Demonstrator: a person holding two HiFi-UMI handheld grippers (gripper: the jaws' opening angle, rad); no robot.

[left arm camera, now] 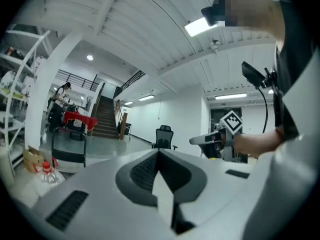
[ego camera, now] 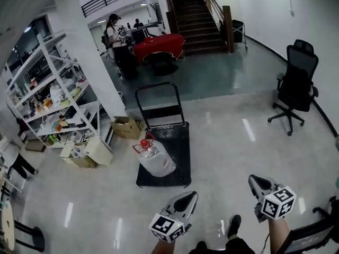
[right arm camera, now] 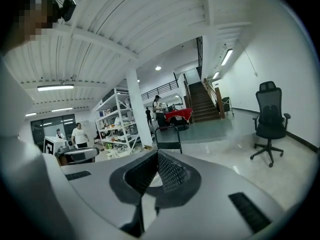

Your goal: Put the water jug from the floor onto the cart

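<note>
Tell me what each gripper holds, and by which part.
Nothing: left gripper and right gripper are both shut, empty; the water jug sits apart on the cart.

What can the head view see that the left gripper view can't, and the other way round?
Only the head view: the cart deck with the water jug lying on it, and the left hand-held gripper from outside. Only the left gripper view: the ceiling light and its own closed jaws up close. Both: the jug, cart handle, office chair, stairs and right hand-held gripper.
</note>
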